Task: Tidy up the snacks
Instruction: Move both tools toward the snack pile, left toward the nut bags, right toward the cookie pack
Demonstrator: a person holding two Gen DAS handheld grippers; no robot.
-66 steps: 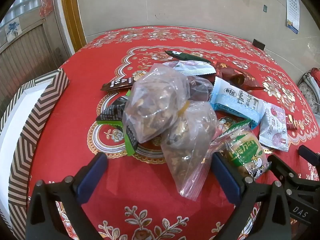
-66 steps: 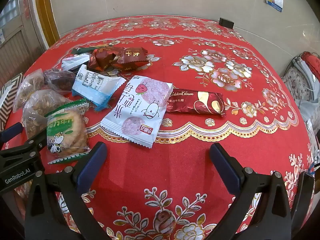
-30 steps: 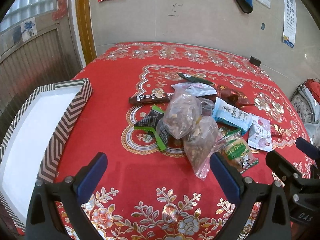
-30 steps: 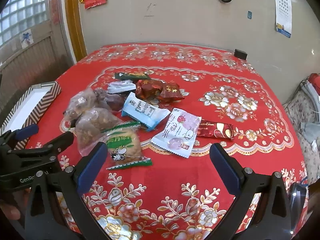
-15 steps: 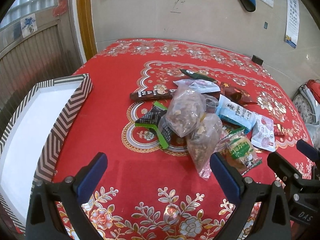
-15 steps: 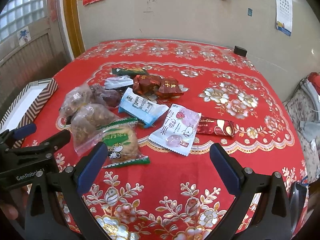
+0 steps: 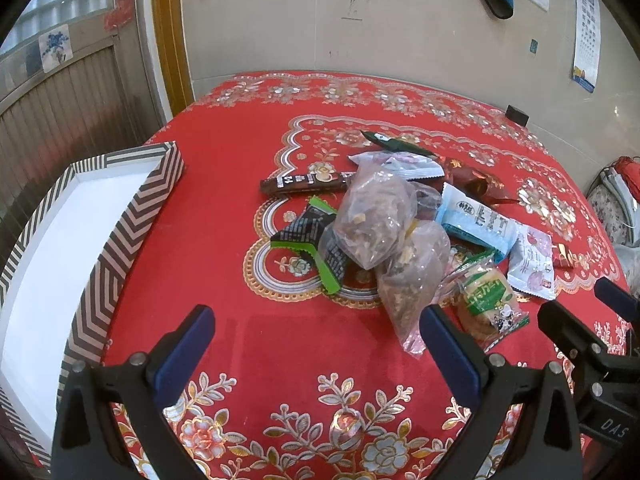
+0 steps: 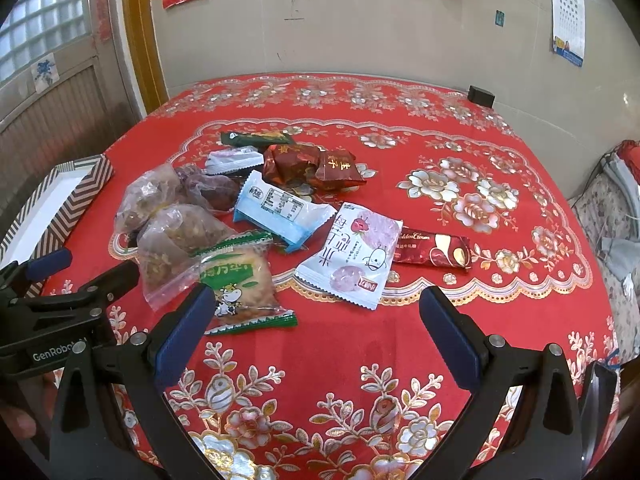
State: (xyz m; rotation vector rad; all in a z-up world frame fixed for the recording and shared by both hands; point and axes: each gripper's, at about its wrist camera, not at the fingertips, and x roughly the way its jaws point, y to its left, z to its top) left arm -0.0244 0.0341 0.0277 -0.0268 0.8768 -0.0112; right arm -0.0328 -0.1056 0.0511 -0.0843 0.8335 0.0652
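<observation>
A heap of snacks lies mid-table on the red cloth: two clear bags of nuts (image 7: pixel 376 224), a green cracker pack (image 8: pixel 236 280), a blue-white packet (image 8: pixel 280 206), a white-pink packet (image 8: pixel 356 256), a dark red candy bar (image 8: pixel 434 250), red wrapped sweets (image 8: pixel 312 166) and a long brown bar (image 7: pixel 306 182). At the left edge sits a striped box (image 7: pixel 132 216) with a white inside. My left gripper (image 7: pixel 316 342) hangs open near the table's front, short of the heap. My right gripper (image 8: pixel 316 320) is open too, just before the cracker pack.
The red floral tablecloth (image 8: pixel 480 200) covers a round table against a beige wall. A small black block (image 8: pixel 481 96) rests at the far edge. A chair with cloth (image 8: pixel 612 216) stands to the right. A person's hand (image 8: pixel 20 412) holds the left tool.
Both grippers have pulled back and risen from the snacks, so the heap looks smaller and the striped box has come into view. Nothing was taken hold of.
</observation>
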